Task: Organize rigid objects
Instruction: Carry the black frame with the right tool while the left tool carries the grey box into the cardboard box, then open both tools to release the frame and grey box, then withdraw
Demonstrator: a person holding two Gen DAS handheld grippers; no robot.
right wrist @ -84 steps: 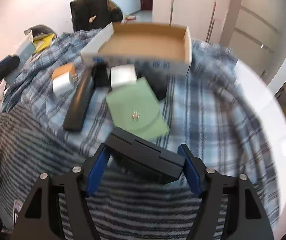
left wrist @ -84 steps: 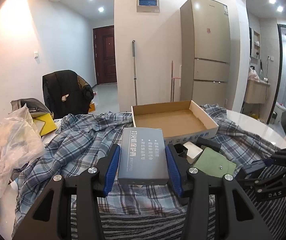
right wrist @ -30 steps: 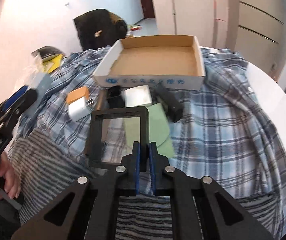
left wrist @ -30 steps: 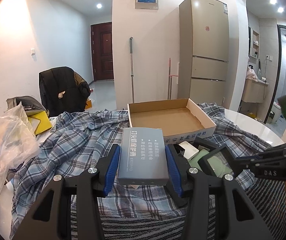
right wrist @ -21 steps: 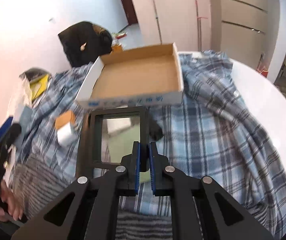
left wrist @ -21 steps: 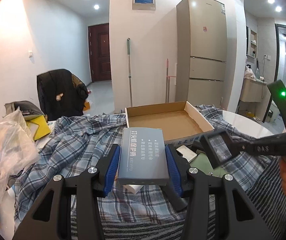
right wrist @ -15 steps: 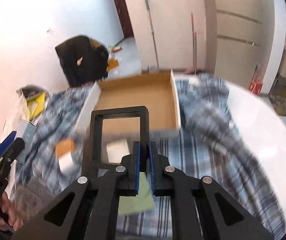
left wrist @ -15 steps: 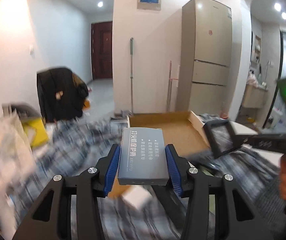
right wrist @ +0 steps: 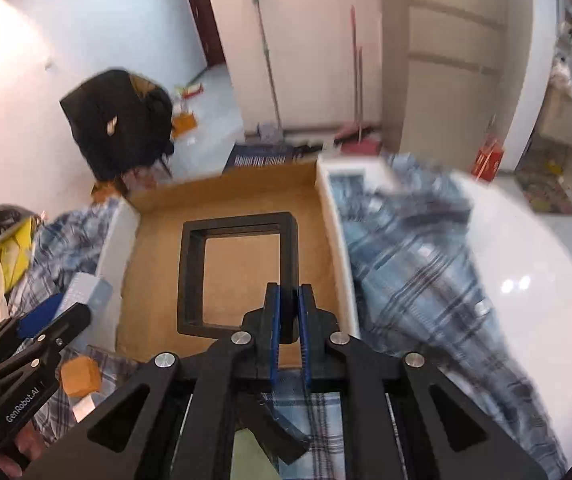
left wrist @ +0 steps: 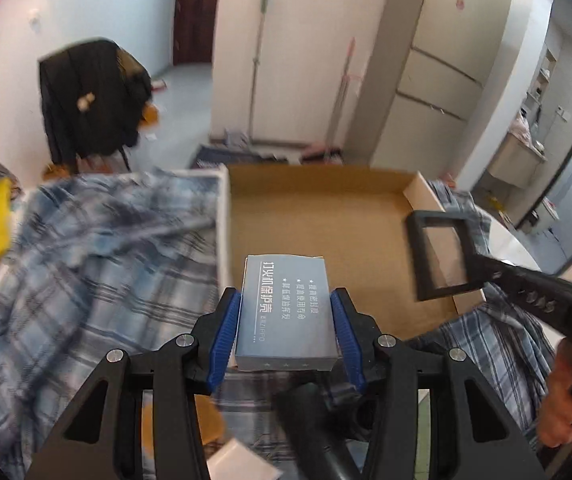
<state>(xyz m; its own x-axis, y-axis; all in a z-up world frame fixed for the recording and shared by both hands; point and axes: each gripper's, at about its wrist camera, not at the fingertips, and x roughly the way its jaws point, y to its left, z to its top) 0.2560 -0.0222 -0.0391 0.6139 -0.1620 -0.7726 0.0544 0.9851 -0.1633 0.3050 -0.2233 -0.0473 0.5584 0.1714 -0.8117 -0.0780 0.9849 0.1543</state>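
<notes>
While the left gripper [left wrist: 284, 322] clamps the grey-blue carton [left wrist: 284, 312] above the cardboard tray [left wrist: 326, 216] at 12 o'clock, lower it flat.

Right gripper [right wrist: 288, 312] pinches the black frame [right wrist: 237, 268] (jaws nearly shut); release gently at 11 o'clock.

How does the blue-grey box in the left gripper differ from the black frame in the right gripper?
The blue-grey box is solid, with white print on its top; the black frame is hollow, and the cardboard tray shows through it. The left gripper grips the box across its width; the right gripper pinches only the frame's edge. Both are rectangular and held over the tray.
</notes>
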